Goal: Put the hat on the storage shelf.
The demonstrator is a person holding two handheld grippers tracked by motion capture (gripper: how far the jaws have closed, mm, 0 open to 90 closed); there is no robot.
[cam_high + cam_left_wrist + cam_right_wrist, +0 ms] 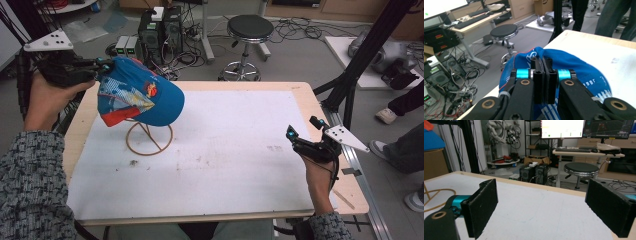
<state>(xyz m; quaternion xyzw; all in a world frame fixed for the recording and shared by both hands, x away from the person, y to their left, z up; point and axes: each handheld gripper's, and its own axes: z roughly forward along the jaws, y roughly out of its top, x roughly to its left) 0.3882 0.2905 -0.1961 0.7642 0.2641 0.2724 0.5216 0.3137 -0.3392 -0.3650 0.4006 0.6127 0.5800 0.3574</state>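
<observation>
At the worktop's (240, 165) far-left corner, the left gripper (102, 66) is pinching the blue cap (145, 97) over its wire stand (149, 139); the grip should stay firm while lifting straight up. The right gripper's (300, 134) fingers are resting apart.

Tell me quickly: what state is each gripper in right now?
Left gripper: closed, pinching the blue cap above its wire stand.
Right gripper: open, holding nothing.

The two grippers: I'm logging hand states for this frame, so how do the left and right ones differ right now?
The left gripper has its jaws pressed together on the blue cap's fabric; the right gripper has its jaws wide apart, holding nothing. The left is held up at the cap on the wire stand; the right sits low over the white mat. Both are hand-held with black jaws.
</observation>
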